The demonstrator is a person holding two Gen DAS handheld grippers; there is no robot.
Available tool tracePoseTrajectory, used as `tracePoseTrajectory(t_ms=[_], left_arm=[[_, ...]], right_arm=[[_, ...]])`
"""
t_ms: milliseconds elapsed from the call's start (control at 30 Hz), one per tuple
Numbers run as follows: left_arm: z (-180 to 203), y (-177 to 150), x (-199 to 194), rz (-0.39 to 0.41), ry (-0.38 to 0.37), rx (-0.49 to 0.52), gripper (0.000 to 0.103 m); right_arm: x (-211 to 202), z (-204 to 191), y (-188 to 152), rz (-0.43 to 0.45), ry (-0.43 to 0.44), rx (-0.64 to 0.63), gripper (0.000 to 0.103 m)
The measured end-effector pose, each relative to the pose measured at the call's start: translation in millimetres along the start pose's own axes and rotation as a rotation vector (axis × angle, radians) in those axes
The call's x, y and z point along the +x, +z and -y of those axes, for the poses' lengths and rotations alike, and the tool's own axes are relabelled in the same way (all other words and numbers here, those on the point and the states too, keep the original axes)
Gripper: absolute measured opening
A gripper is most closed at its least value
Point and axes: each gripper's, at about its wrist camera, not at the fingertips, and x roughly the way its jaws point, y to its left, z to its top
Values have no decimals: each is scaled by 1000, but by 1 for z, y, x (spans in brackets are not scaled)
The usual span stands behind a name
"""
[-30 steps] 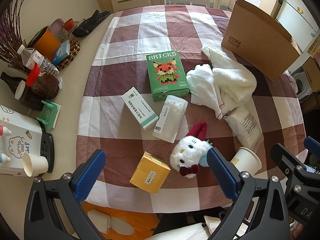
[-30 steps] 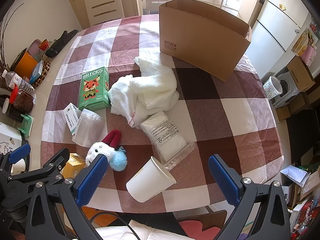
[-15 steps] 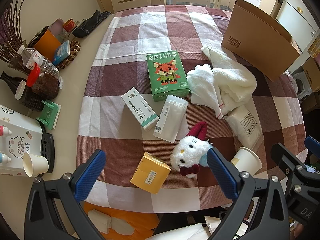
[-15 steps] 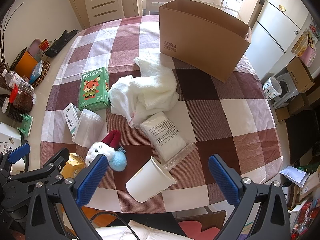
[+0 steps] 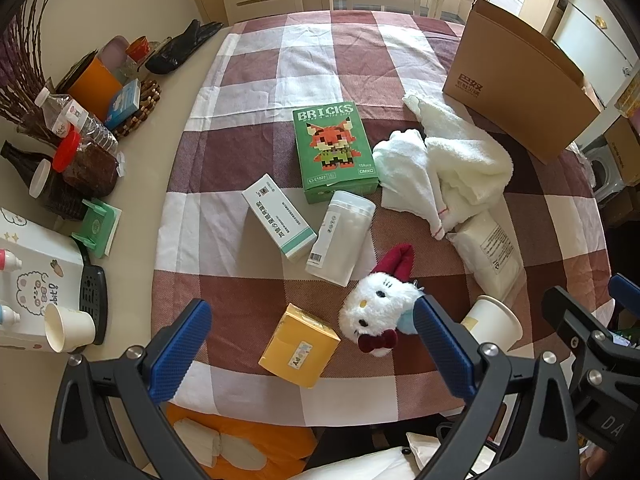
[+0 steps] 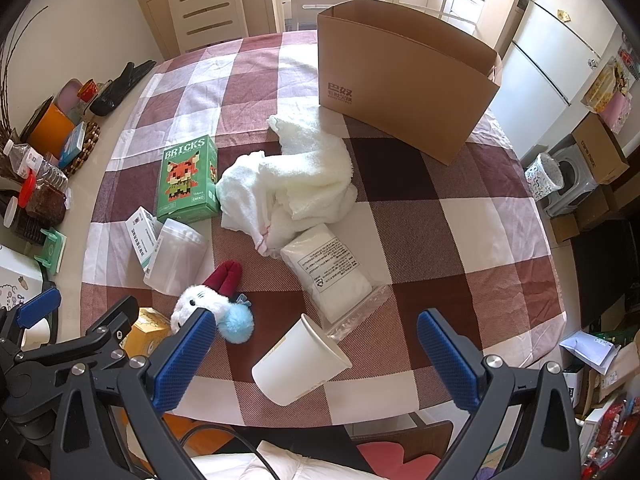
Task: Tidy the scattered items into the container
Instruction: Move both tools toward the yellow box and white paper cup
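Both tongs hung spread and empty over the near edge of the bench (image 6: pixel 460 216): the left tongs (image 5: pixel 312 344) above the yellow box (image 5: pixel 299 350) and plush (image 5: pixel 378 312), the right tongs (image 6: pixel 316 356) above the tipped cup (image 6: pixel 298 364). The open carton (image 6: pixel 404 84) stood at the far right, beyond the towel (image 6: pixel 296 184)

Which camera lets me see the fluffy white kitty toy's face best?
The left wrist view. There the fluffy white kitty toy shows its whole face, eyes, nose and red bow. In the right wrist view the toy is partly hidden behind a blue gripper finger, its face mostly out of sight.
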Motion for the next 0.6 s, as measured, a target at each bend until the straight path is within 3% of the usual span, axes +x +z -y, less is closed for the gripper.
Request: tracePoseTrajectory(t_ms=[67,267,467,600], left_arm=[[-2,1,1,-10,-4,-8,101],[-2,1,5,-27,-31,-8,101],[-13,2,13,-36,-8,-38,102],[-31,-3,21,-61,-131,-121,102]], right_arm=[[0,1,2,13,-34,77,103],[-4,3,4,61,-51,74,103],[-2,25,11,103,-86,121,103],[2,50,8,109,-71,188,103]])
